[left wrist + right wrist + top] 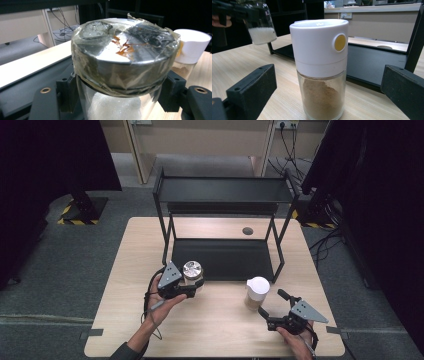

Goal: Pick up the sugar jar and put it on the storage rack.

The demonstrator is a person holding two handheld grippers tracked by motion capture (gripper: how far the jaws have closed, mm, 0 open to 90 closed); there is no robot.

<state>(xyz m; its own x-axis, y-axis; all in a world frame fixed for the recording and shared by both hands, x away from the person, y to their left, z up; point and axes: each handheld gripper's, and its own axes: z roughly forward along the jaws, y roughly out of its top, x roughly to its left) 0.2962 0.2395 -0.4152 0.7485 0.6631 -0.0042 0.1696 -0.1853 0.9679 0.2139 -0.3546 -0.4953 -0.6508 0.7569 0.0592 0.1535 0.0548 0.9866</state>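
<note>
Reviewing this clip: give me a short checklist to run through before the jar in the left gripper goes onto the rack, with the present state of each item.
1. Left gripper clamped on the metal-lidded jar: ok, jaws grip the glass below the lid.
2. Jar lifted off the table: ok, it hangs in the air in the right gripper view.
3. Jar lid sealed: cannot tell, it is wrapped in tape.
4. Rack lower shelf free: ok.
5. White-capped jar standing upright, clear of the path: ok.
6. Right gripper open and apart from the white-capped jar: ok.
</note>
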